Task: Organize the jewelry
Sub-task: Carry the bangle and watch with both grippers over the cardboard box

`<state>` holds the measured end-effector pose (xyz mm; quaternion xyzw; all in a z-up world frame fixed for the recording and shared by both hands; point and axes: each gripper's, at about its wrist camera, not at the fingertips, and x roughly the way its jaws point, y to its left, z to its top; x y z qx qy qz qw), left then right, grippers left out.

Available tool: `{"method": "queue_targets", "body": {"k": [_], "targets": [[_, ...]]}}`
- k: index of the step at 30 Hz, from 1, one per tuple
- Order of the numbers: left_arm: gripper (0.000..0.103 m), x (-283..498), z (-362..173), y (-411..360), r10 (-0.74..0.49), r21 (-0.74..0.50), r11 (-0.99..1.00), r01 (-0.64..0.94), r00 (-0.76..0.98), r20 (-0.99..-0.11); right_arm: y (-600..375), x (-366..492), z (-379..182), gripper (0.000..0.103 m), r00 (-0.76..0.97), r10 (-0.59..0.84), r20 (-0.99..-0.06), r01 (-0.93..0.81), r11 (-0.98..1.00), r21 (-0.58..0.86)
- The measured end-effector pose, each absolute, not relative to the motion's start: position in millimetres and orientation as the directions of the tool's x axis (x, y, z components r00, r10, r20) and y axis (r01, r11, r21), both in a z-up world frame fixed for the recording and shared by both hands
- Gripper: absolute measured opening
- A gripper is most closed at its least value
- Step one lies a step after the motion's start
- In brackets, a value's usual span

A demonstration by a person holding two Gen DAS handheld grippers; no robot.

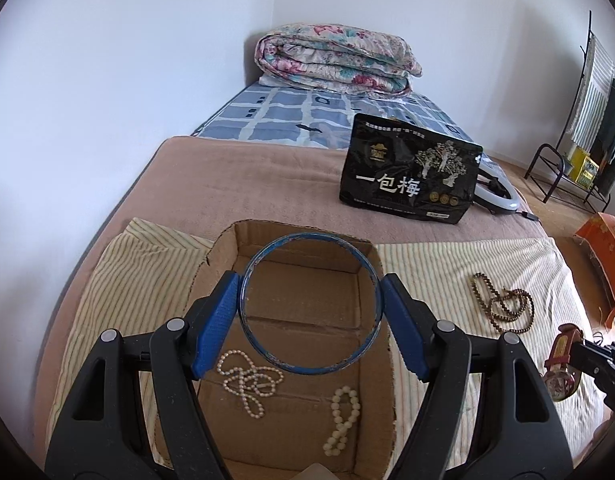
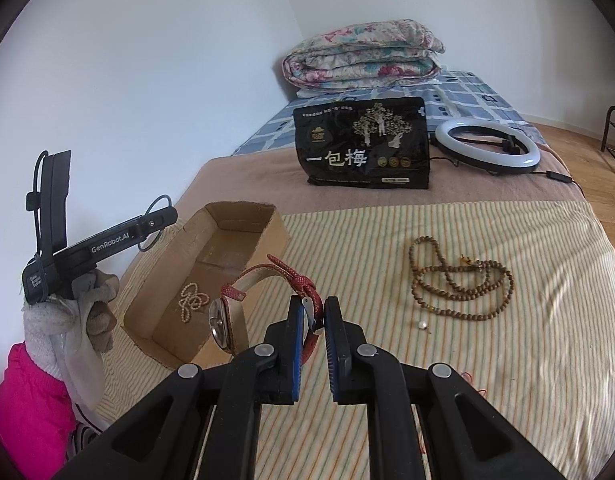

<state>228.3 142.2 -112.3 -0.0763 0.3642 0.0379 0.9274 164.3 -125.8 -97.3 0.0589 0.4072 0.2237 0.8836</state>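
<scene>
- Left gripper [image 1: 309, 312] fingers are spreading wide and pinching the blue bangle [image 1: 310, 303] by its outer rim, one pad on each side.
- Bangle is hanging directly over the open cardboard box [image 1: 223, 248]; the pearl strand [image 1: 247, 380] and pale bead bracelet [image 1: 341, 420] are lying in it, below the fingers.
- Right gripper [image 2: 312, 312] fingers are pressing nearly together, pinching the red watch [image 2: 243, 312] by its strap; the dial is hanging left of the fingers, toward the box.
- Wooden bead necklace [image 2: 459, 280] and a small pearl piece [image 2: 422, 325] are lying on the striped cloth [image 2: 507, 360], right of those fingers.
- Box's near wall is being cut off by the left view's lower edge.
</scene>
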Motion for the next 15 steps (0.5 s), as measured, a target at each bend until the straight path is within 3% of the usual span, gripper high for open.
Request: {"method": "queue_targets", "body": {"k": [15], "targets": [[0.073,239,-137,170,0.006,-0.141,0.978,-0.155,0.694,-0.720,-29,159,-117,0.008,0.488,0.496,-0.718,-0.491,0.836,0.244]]}}
